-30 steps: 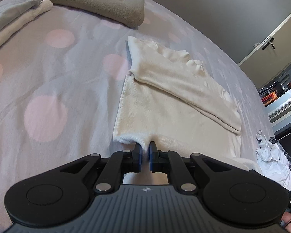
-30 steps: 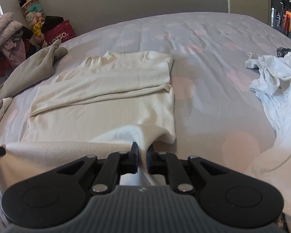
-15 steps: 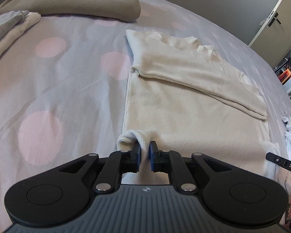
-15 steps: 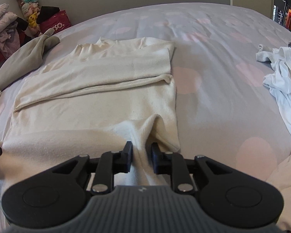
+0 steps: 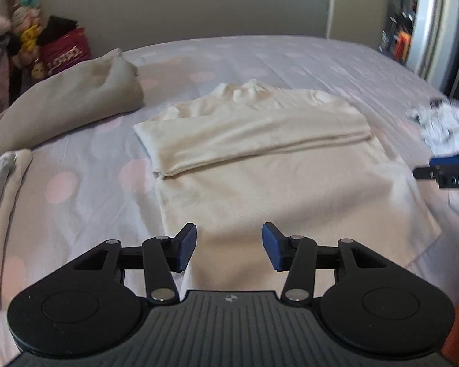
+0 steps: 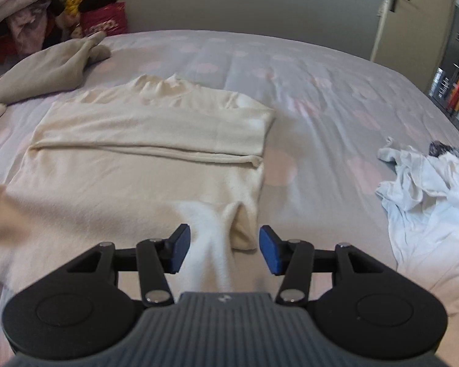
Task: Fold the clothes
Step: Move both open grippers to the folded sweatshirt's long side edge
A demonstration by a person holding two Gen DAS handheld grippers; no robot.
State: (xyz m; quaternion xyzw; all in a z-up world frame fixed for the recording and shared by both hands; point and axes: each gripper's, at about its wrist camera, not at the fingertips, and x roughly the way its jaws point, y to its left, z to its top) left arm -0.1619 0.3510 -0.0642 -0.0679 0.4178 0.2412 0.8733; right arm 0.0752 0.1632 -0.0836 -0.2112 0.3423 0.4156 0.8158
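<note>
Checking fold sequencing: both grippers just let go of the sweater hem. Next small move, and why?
Probably re-grip the hem: both the left gripper and right gripper have just been opening, pads clear. The cream sweater has sleeves folded across, but its near hem lies bunched between the right fingers, body not yet folded up.

We find the left gripper [image 5: 229,246] over the near hem of the cream sweater [image 5: 284,183]; its jaws have just been opening and stand apart, blue pads [image 5: 185,246] clear of the cloth, nothing between them. The sweater lies flat on the dotted sheet [image 5: 76,189], sleeves folded across the chest, collar away from us. A beige garment [image 5: 70,104] lies far left. The right gripper's tip [image 5: 446,169] shows at the right edge, white clothes [image 5: 443,125] beyond it.
</note>
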